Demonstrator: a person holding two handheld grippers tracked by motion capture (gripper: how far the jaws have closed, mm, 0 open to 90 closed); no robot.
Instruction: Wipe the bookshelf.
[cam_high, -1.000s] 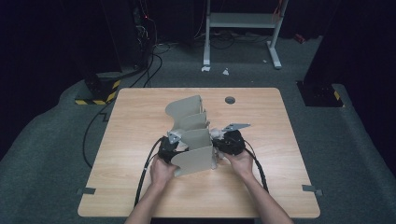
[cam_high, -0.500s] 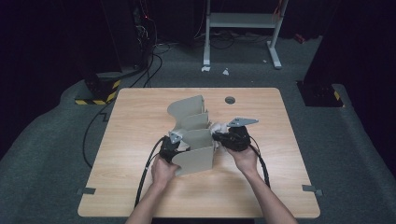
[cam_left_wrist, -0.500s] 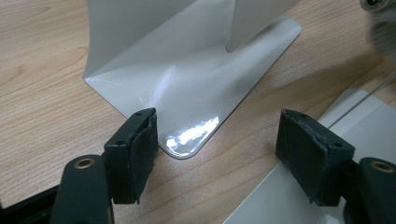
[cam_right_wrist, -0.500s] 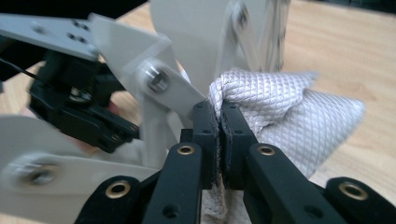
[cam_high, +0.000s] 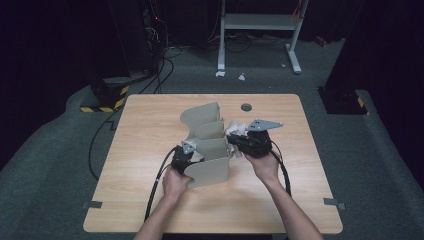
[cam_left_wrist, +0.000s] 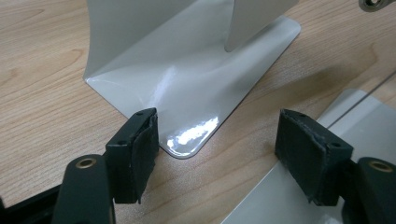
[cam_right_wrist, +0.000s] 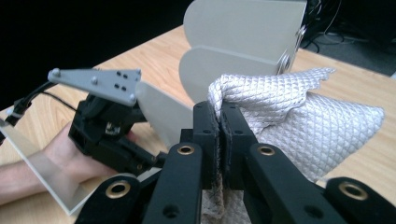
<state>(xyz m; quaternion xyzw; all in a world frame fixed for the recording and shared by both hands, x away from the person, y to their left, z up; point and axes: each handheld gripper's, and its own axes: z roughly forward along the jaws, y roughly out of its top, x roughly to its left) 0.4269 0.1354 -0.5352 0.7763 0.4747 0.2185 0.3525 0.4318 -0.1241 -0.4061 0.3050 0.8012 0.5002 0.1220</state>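
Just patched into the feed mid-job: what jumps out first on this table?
A grey upright file rack with curved dividers stands at the middle of the wooden table. The right gripper is shut on a white quilted cloth right beside the rack's dividers. The left gripper hangs open over the rounded corner of the rack's glossy base plate.

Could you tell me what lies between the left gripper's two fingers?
Bare wood of the table, with the rounded corner of a grey bookend's base just ahead, in the left gripper view.
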